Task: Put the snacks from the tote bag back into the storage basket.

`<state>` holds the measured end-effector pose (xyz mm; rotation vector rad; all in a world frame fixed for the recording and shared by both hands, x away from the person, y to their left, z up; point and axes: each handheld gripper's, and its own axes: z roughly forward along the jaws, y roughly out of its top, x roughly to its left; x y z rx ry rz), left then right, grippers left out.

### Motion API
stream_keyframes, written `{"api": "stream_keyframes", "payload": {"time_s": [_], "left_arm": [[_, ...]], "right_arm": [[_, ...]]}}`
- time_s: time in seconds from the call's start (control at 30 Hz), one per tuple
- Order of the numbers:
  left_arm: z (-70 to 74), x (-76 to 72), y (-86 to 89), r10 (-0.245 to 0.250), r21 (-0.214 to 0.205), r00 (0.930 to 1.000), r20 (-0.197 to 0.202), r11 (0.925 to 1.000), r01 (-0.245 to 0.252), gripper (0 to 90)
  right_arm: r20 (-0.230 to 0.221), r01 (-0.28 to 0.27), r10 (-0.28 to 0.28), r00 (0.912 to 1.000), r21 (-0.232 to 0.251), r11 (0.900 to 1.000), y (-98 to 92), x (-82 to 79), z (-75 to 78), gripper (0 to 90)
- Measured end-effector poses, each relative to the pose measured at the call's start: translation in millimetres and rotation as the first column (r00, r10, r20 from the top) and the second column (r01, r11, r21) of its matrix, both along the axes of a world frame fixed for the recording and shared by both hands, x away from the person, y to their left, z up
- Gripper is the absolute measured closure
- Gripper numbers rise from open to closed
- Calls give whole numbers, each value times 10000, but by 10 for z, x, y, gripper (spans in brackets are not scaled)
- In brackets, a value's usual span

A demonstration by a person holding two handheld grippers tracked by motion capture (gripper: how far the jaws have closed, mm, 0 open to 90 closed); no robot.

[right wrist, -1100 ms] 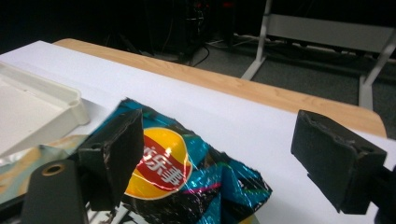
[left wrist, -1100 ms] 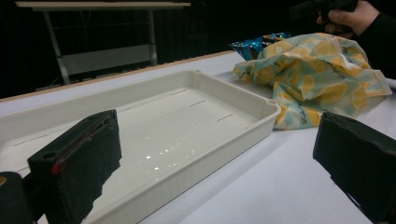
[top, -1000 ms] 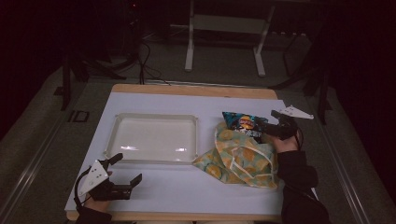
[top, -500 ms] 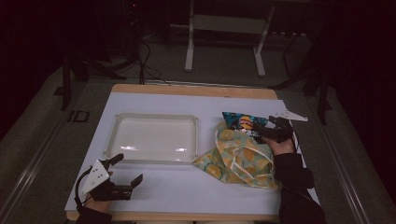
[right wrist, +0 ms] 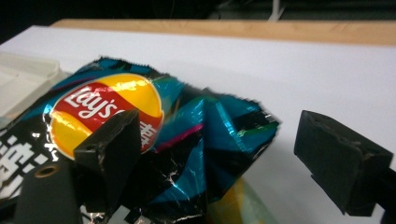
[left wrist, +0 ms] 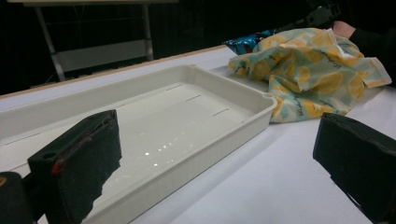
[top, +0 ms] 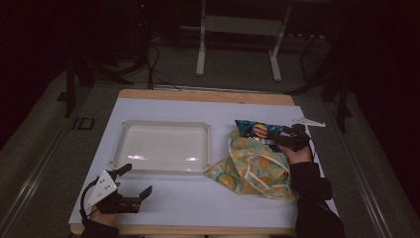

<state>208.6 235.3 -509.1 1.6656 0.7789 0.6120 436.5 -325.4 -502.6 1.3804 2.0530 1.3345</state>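
Reaching for the Lay's chip bag (right wrist: pixel 154 135) at the table's (top: pixel 198 198) far right, atop the lemon-print cloth (top: pixel 257 168), the right tongs (right wrist: pixel 233 154) straddle its crumpled end agape and next must close, while the left tongs (top: pixel 132 184) idle open near the empty white tray (top: pixel 163 147)

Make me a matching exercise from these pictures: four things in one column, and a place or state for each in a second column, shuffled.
Things:
1. tray
2. chip bag
3. lemon-print cloth
4. left tool

Places or states:
A. crumpled, between the open jaws of the right tool
B. held open over the table's near left corner
C. white, with nothing in it, left of the cloth
D. bunched up at the tray's right, under the bag's near edge

Pairs: 1-C, 2-A, 3-D, 4-B
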Motion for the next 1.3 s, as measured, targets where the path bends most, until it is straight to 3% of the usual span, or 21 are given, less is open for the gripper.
{"api": "stream_keyframes", "payload": {"time_s": [0.13, 0.2, 0.33, 0.4, 0.5, 0.77, 1.3], "left_arm": [[-1, 1, -4, -23, 41, 10000, 1, 10000, 23, 14], [-1, 0, -6, -21, 59, 10000, -3, 10000, 21, 13], [-1, -1, -10, -25, 78, 10000, 7, 10000, 25, 14], [-1, -1, -11, -21, 82, 10000, 8, 10000, 21, 13], [1, -4, -13, -15, 66, 10000, 25, 10000, 15, 14], [4, -5, -11, -19, 76, 10000, 51, 10000, 19, 14], [5, -4, -12, -7, 69, 10000, 49, 10000, 7, 13]], "right_arm": [[-407, -481, 492, 9980, 291, 9984, -12, 28, -17, 331], [-403, -613, 614, 9973, 41, 9981, 3, 25, -4, 438], [-206, -779, 769, 9968, -537, 9955, 12, 2, 42, 816], [-74, -829, 826, 9966, -1016, 9914, 47, -22, 65, 883], [116, -858, 882, 9960, -1344, 9872, 97, -55, 104, 899], [738, -1064, 1172, 9904, -1359, 9850, 162, -147, 302, 900], [2100, -1639, 1822, 9606, -1018, 9812, 221, -385, 844, 900]]}}
